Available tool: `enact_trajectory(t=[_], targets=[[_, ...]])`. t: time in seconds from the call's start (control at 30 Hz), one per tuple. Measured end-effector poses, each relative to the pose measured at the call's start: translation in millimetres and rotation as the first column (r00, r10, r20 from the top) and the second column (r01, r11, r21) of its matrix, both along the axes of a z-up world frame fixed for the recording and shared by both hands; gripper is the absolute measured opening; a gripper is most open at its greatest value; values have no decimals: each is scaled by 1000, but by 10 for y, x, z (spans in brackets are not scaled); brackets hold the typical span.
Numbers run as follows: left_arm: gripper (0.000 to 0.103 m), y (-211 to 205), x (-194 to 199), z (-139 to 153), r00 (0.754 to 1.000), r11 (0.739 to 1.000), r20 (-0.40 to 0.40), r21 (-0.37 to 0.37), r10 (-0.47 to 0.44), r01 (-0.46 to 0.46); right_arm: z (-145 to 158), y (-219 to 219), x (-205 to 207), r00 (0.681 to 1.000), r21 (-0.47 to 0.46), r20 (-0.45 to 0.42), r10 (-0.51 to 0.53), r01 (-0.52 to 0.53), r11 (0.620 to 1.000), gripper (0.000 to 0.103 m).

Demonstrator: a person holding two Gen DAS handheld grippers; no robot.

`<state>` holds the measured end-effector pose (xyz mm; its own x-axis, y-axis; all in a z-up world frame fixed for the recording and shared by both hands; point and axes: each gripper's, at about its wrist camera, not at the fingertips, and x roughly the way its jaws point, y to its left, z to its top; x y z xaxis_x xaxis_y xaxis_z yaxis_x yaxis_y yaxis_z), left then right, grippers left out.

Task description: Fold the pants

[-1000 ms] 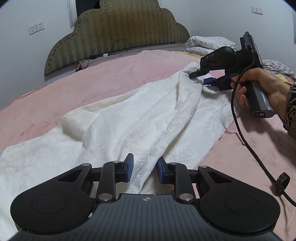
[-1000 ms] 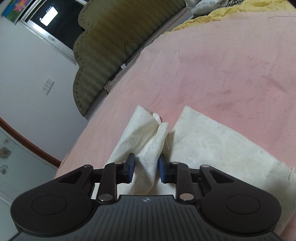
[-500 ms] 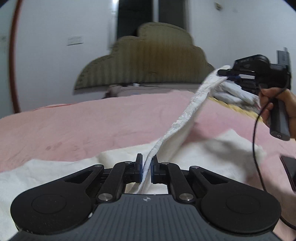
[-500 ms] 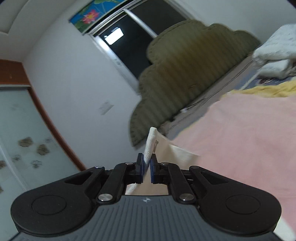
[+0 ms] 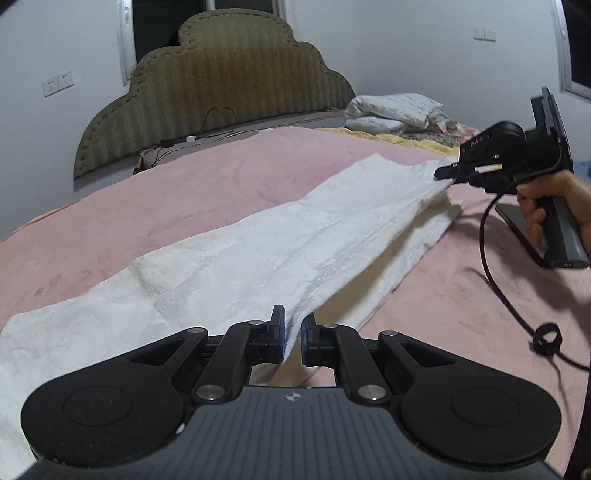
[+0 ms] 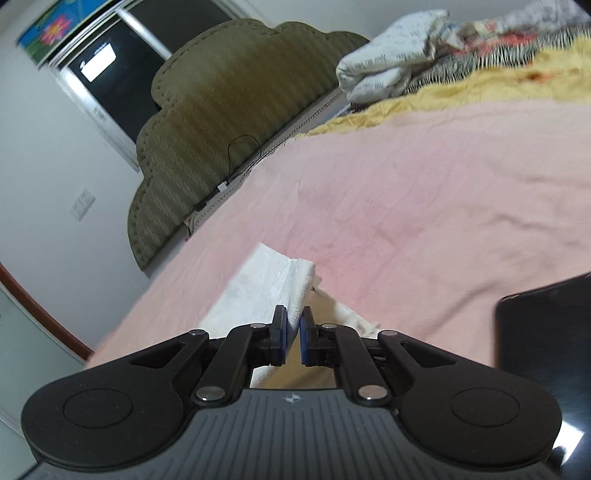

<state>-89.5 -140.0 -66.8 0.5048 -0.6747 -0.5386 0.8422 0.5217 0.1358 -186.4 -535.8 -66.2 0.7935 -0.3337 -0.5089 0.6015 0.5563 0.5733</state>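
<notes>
The white pants [image 5: 280,258] lie across the pink bed [image 5: 184,192], their near-left end cut off. The left gripper [image 5: 293,341] and the right gripper [image 6: 292,339] each pinch an edge of the cloth.

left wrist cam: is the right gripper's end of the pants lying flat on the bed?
No: the right gripper pinches the pants by one end and holds it clear of the pink bed, shadow showing underneath.

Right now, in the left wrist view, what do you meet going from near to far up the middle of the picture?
Left gripper shut on the white pants → pink bedcover → green headboard → window.
</notes>
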Motion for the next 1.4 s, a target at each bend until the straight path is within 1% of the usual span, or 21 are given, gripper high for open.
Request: enact_trajectory(t=[0.13,0.4,0.47,0.53,0.57,0.6,0.63,0.7,0.73,0.77,0.8,0.87,0.93,1.0,1.07,1.13,1.2,1.27,1.33,1.37,1.4], targets=[[11,-80,-46,-169,1000,998,4,63,-11,10,-127,-74,-1,999,56,-31,-14,15,998,7],[10,-39,-30,-161,1000,999,0,48,-17,17,-8,21,-79,993,-4,-115,-20,19,1000,12],[10,-35,-89,-145,999,998,31,52,-31,29,82,70,-130,987,-70,-129,-98,89,994,16],[10,-44,-85,-156,999,997,37,66,-38,35,253,181,-108,969,-227,-138,-207,172,959,17],[12,-53,-80,-164,999,997,35,74,-39,37,345,245,-48,973,-303,-111,-200,159,939,19],[20,-56,-79,-164,999,996,33,76,-40,37,426,294,72,985,-350,-97,-141,99,932,19],[20,-60,-88,-155,999,996,28,78,-41,39,480,321,229,992,-360,-108,-60,17,933,21],[24,-57,-94,-124,999,995,8,82,-49,49,485,319,603,979,-294,-132,153,-186,938,38],[25,-43,-97,-105,999,996,-5,74,-52,52,424,291,789,963,-239,-121,242,-265,934,55],[31,-27,-87,-80,998,996,-25,65,-57,58,334,260,956,949,-196,-126,288,-309,931,62],[38,-5,-74,-52,997,996,-50,54,-62,65,244,222,1097,938,-162,-161,307,-332,929,62],[42,67,-54,12,995,998,-83,29,-61,64,51,77,1327,916,-117,-265,300,-339,933,62],[45,161,-26,92,995,999,-90,4,-44,45,37,-36,1292,938,-147,-298,176,-228,962,61],[52,267,37,172,994,999,-105,-34,-14,10,161,1,1128,965,-202,-242,105,-156,967,64],[59,356,146,226,990,996,-133,-77,38,-48,229,178,1003,969,-233,-198,145,-191,954,64],[62,408,290,249,979,987,-170,-95,109,-126,215,366,959,950,-219,-205,236,-280,935,68],[62,445,414,243,966,979,-196,-82,166,-185,156,549,1011,906,-185,-235,353,-398,899,68],[61,510,501,234,954,971,-210,-56,214,-230,34,712,1108,857,-201,-349,379,-464,863,69],[62,661,511,276,946,961,-204,-63,253,-270,31,939,1188,867,-329,-437,241,-403,854,69],[62,756,499,309,943,955,-192,-71,271,-289,94,1098,1188,887,-365,-406,220,-378,851,71],[62,844,486,336,939,947,-175,-73,296,-313,167,1239,1186,900,-369,-342,270,-393,842,71]])
